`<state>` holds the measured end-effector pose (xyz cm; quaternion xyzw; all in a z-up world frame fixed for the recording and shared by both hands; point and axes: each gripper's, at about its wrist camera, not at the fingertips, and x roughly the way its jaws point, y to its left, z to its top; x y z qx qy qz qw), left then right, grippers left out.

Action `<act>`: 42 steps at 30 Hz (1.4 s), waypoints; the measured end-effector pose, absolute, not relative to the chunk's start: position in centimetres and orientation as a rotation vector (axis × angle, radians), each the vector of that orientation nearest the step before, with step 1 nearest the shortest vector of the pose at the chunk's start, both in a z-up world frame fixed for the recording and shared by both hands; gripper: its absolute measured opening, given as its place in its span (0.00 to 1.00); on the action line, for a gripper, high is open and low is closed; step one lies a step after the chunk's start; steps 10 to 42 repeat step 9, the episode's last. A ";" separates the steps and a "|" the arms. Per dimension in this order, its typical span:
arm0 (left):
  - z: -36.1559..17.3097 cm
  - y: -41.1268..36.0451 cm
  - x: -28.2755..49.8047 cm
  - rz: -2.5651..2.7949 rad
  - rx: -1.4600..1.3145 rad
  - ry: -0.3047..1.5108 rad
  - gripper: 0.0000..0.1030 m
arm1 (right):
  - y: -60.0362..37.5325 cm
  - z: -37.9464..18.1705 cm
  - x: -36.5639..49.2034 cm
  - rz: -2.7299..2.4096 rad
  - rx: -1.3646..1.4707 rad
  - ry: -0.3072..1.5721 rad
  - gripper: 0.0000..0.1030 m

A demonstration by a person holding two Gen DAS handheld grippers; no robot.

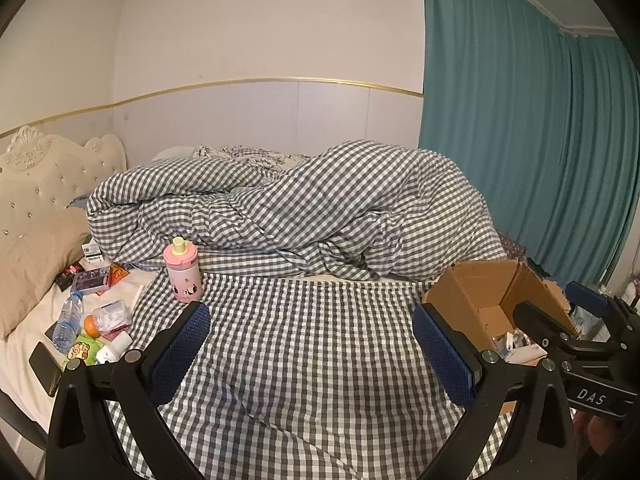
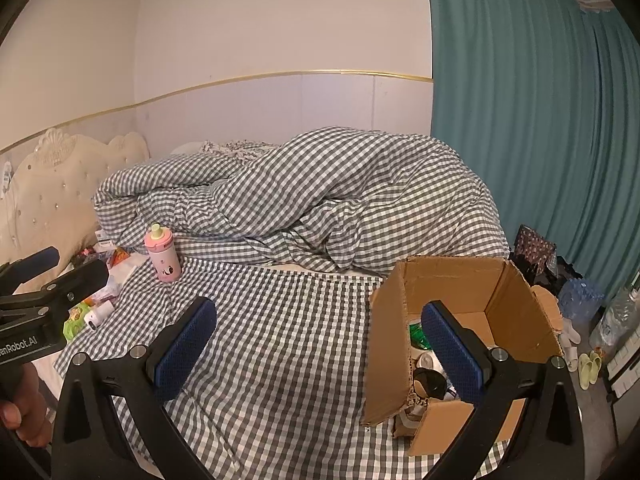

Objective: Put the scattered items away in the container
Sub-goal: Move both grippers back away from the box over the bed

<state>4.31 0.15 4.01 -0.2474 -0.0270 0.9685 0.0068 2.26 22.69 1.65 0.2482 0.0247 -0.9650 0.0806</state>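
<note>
An open cardboard box (image 1: 472, 284) (image 2: 452, 280) stands on the checked sheet at the right and holds several small things, among them a green roll (image 2: 418, 334). A pink bottle (image 1: 182, 270) (image 2: 162, 258) stands upright near the duvet. Left of it lie a clear water bottle (image 1: 68, 320), an orange (image 1: 91, 326), a green packet (image 1: 82, 350), a small white bottle (image 1: 114, 348), a dark phone (image 1: 44, 368) and small cartons (image 1: 92, 280). My left gripper (image 1: 316, 344) (image 2: 60, 266) is open and empty above the sheet. My right gripper (image 2: 320, 344) (image 1: 560, 308) is open and empty, its right finger over the box.
A bunched checked duvet (image 1: 300, 208) fills the back of the bed. A cream headboard (image 1: 52, 168) and a beige pillow (image 1: 32, 260) are at the left. A teal curtain (image 2: 520, 120) hangs at the right, with slippers (image 2: 588, 368) and packed water bottles (image 2: 580, 296) on the floor.
</note>
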 end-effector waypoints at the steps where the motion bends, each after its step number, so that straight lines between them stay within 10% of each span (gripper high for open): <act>1: 4.0 0.1 4.3 3.030 -0.773 -0.087 1.00 | 22.8 1.7 2.2 -2.885 0.743 0.074 1.00; 42: 3.7 0.1 4.1 3.028 -0.783 -0.094 1.00 | 22.2 1.6 1.9 -2.879 0.754 0.077 1.00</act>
